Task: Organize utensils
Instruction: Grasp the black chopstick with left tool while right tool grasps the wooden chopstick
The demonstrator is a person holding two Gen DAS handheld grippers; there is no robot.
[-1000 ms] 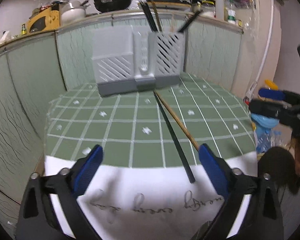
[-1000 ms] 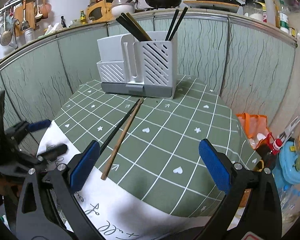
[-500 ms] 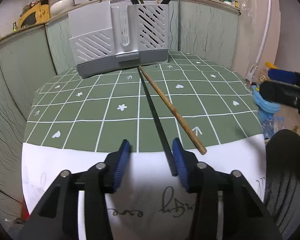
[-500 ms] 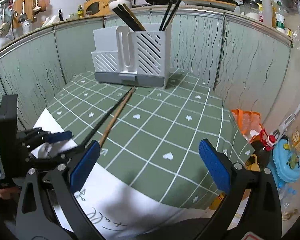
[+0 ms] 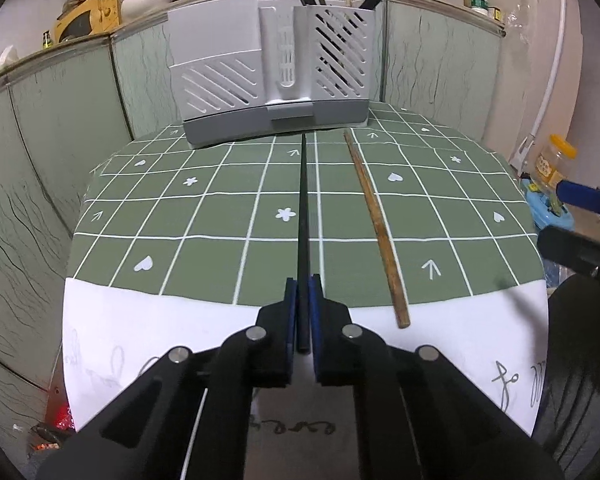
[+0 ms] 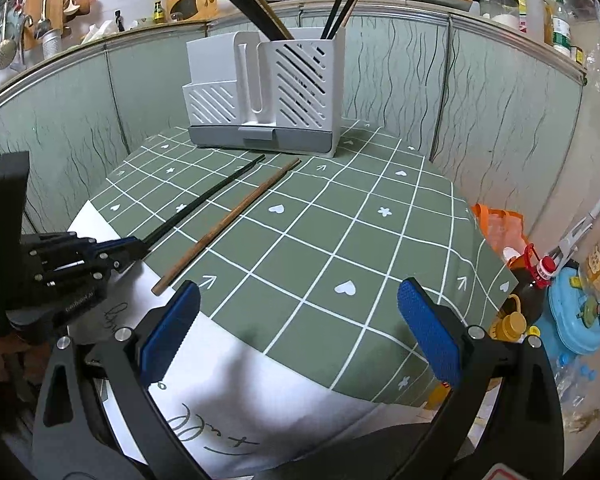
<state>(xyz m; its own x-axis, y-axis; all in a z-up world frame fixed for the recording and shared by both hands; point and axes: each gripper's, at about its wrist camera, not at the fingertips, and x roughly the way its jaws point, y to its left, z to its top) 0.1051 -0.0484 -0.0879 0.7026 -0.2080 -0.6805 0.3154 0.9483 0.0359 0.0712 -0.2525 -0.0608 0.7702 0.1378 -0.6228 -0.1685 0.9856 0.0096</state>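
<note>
A black chopstick (image 5: 303, 216) lies along the green checked tablecloth (image 5: 204, 216), and my left gripper (image 5: 303, 292) is shut on its near end. The right wrist view shows the same black chopstick (image 6: 204, 200) held by the left gripper (image 6: 136, 246) at the table's left edge. A brown wooden chopstick (image 5: 376, 224) lies free to its right, also visible as the wooden chopstick (image 6: 228, 224). The grey-white utensil holder (image 5: 272, 72) stands at the back with several chopsticks upright in it. My right gripper (image 6: 296, 328) hangs open over the near table edge, nothing between its pads.
A green wavy-patterned panel wall (image 6: 480, 92) rings the table, with pans and jars on the ledge above. Bottles and a blue plastic item (image 6: 576, 320) sit on the floor at the right. White cloth with writing (image 5: 180, 332) covers the near table edge.
The left jaws have gone from wide open to shut on the black chopstick's near end. Both grippers sank slightly toward the table. The right gripper stayed open.
</note>
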